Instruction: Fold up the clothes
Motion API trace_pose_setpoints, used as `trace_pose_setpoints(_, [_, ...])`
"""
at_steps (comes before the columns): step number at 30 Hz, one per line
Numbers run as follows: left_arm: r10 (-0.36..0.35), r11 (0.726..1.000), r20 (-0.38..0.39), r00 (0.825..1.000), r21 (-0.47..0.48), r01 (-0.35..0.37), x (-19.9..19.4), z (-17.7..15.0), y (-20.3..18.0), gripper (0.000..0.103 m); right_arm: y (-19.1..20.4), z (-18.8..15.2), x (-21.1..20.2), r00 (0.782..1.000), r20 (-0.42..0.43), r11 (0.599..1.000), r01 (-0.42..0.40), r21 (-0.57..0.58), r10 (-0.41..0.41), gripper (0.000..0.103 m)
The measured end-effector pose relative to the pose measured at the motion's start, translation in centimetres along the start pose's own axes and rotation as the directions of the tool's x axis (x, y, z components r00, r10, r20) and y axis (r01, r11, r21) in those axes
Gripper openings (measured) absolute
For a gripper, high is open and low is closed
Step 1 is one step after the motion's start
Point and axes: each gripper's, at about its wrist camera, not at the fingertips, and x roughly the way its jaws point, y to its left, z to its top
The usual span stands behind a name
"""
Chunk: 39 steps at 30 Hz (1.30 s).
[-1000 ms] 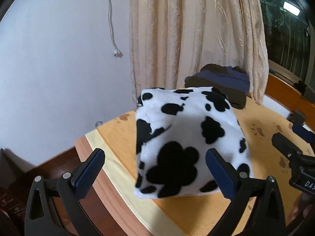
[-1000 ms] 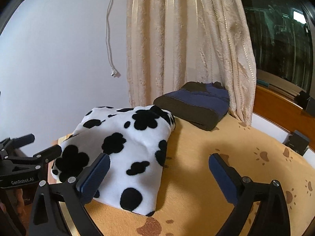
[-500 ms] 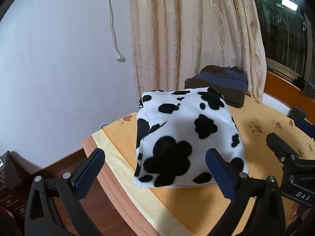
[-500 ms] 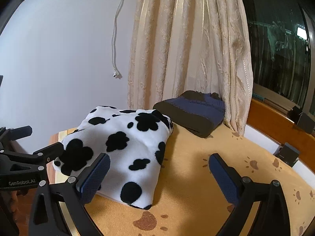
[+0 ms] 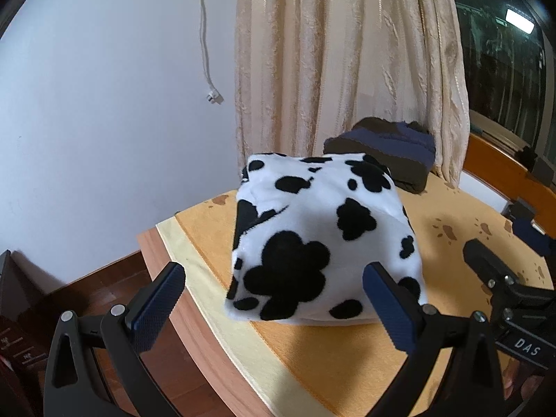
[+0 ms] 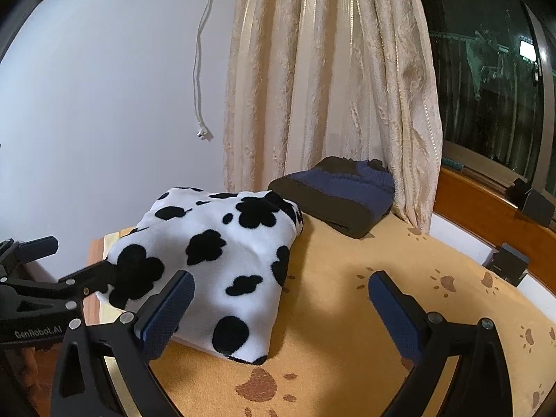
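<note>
We see the cow-print fleece (image 5: 323,239) folded in a thick bundle on the orange surface (image 6: 347,312), at twelve o'clock from our left claw (image 5: 274,302). Both claws, right claw (image 6: 281,312) too, gape empty. It looks soft, light and floppy; we'd pinch a folded edge.

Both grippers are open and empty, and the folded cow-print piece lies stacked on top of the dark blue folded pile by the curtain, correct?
Not stacked. The cow-print piece lies on the orange cover beside the dark blue pile, as the right wrist view shows. Left gripper and right gripper are indeed open and empty.

Black tool (image 5: 272,304), blue textured pads (image 5: 158,307), silver screws
</note>
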Motion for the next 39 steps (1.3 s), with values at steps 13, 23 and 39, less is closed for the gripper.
trace_pose_setpoints(13, [0.058, 0.998, 0.048, 0.997, 0.015, -0.059, -0.4, 0.2, 0.2, 0.103, 0.9, -0.2, 0.5, 1.000, -0.007, 1.000, -0.002, -0.021, 0.002, 0.102])
trace_pose_setpoints(23, [0.075, 0.997, 0.051, 0.996, 0.015, -0.076, -0.7, 0.1, 0.4, 0.103, 1.5, -0.1, 0.4, 1.000, -0.005, 1.000, -0.009, -0.028, 0.008, 0.102])
trace_pose_setpoints(39, [0.090, 0.996, 0.052, 0.995, 0.012, -0.090, -0.9, 0.1, 0.7, 0.103, 2.0, 0.3, 0.0, 1.000, 0.008, 0.999, -0.021, -0.031, 0.021, 0.102])
